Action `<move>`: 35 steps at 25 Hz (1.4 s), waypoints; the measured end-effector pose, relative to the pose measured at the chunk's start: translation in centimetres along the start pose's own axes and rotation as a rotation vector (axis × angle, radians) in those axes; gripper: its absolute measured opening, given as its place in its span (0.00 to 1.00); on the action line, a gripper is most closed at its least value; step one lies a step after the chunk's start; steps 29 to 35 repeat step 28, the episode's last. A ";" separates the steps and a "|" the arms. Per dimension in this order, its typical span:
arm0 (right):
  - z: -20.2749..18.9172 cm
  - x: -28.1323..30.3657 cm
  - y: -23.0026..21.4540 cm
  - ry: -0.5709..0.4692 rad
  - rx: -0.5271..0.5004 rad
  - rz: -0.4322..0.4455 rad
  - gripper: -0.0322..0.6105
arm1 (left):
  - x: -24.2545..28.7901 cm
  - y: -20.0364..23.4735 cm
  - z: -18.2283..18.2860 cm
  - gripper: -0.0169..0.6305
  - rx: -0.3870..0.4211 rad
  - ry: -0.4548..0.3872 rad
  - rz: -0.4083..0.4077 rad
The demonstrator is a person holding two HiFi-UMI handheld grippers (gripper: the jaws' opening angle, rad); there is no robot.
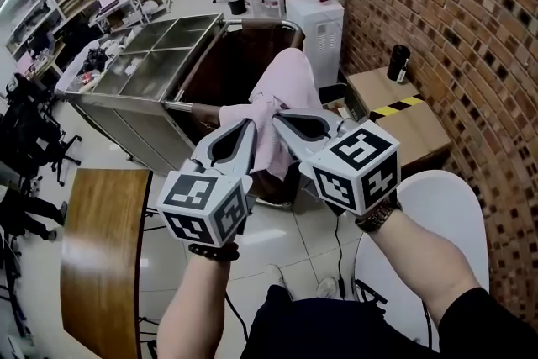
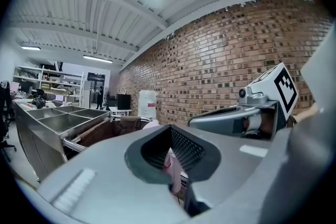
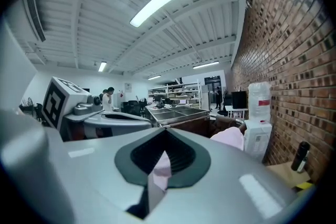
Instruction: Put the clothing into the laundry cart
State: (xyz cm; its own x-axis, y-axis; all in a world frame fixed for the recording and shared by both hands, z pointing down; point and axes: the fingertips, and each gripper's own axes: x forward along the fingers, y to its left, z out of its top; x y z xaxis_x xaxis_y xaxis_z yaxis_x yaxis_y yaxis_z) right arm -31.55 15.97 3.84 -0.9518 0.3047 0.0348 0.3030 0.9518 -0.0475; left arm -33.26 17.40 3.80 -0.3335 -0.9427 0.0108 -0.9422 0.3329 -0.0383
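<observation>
Up close, the left gripper (image 1: pixel 250 127) is clamping its jaws tight on a pinch of the pink garment (image 1: pixel 287 80). Right beside it, the right gripper (image 1: pixel 279 118) is doing the same, jaws squeezed shut on the cloth. The garment is stretching lengthwise away from the person, with its far end pointing toward the water cooler (image 1: pixel 318 17). It's hanging over the open top of the brown laundry cart (image 1: pixel 220 63).
</observation>
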 end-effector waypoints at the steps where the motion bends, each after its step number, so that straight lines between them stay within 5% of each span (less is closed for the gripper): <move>1: 0.2 -0.4 0.2 -0.010 0.000 -0.001 0.05 | -0.1 -0.4 0.2 0.03 0.002 -0.002 -0.001; 35: 0.2 -4.0 1.6 -0.060 -0.031 0.000 0.05 | -0.8 -3.6 -0.7 0.03 -0.023 -0.017 0.008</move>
